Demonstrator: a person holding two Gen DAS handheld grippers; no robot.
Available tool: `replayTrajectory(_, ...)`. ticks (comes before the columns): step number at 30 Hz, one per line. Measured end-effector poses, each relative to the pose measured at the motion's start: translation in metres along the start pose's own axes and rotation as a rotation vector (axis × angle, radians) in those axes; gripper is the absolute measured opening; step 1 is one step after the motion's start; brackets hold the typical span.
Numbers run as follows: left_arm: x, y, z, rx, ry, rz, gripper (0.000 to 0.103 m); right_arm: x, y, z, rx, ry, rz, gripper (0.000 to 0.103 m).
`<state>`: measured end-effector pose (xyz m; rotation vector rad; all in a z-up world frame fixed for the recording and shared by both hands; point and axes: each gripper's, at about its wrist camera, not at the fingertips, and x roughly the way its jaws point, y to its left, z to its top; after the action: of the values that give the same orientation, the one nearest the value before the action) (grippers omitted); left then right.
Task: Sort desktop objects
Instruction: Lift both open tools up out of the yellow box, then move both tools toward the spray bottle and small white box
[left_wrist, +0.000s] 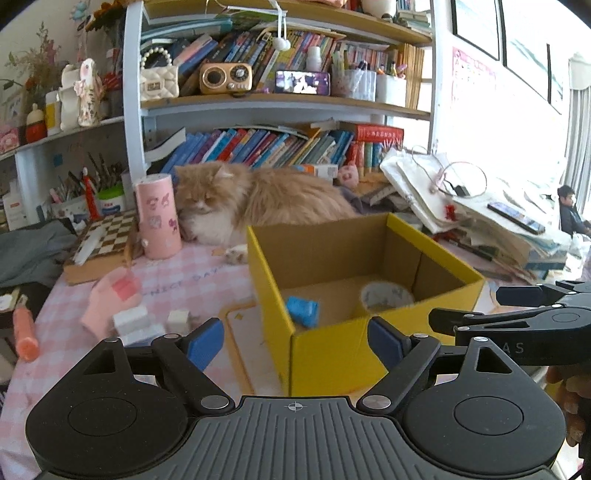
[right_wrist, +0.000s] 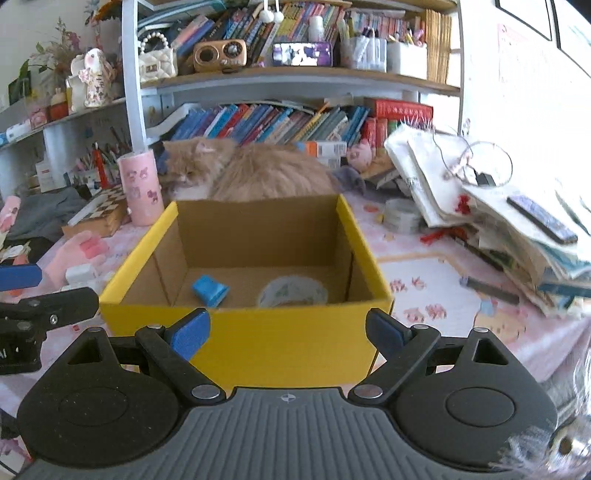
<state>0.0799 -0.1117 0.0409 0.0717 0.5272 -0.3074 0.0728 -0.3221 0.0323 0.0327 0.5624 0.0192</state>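
A yellow cardboard box (left_wrist: 332, 354) (right_wrist: 258, 332) stands open on the pink checked tablecloth. Inside lie a small blue object (left_wrist: 303, 310) (right_wrist: 209, 290) and a roll of patterned tape (left_wrist: 386, 297) (right_wrist: 293, 291). My left gripper (left_wrist: 295, 341) is open and empty, in front of the box's near left corner. My right gripper (right_wrist: 286, 332) is open and empty, just in front of the box's near wall. Left of the box lie white blocks (left_wrist: 136, 321) (right_wrist: 79, 275), a pink hand-shaped item (left_wrist: 110, 295) (right_wrist: 74, 251) and an orange marker (left_wrist: 25, 330).
An orange and white cat (left_wrist: 258, 199) (right_wrist: 243, 170) lies behind the box. A pink cylinder (left_wrist: 157, 218) (right_wrist: 142, 190) and a chessboard box (left_wrist: 103, 240) stand at the left. A tape roll (right_wrist: 402, 216) and a pile of bags and books (left_wrist: 480, 214) (right_wrist: 517, 229) sit right.
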Motion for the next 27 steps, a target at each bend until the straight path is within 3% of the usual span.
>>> replayTrajectory(9, -0.03, 0.032, -0.02, -0.003, 0.046, -0.022, 0.088, -0.029, 0.042, -0.024, 0.007, 0.025, -0.008, 0.091)
replayTrajectory(19, -0.053, 0.054, -0.052, 0.1, 0.088, -0.023, 0.088, -0.049, 0.086, -0.047, 0.011, 0.054, -0.02, 0.091)
replayTrajectory(27, -0.068, 0.086, -0.065, 0.056, 0.113, -0.009, 0.088, -0.054, 0.119, -0.059, 0.006, 0.064, -0.002, 0.091)
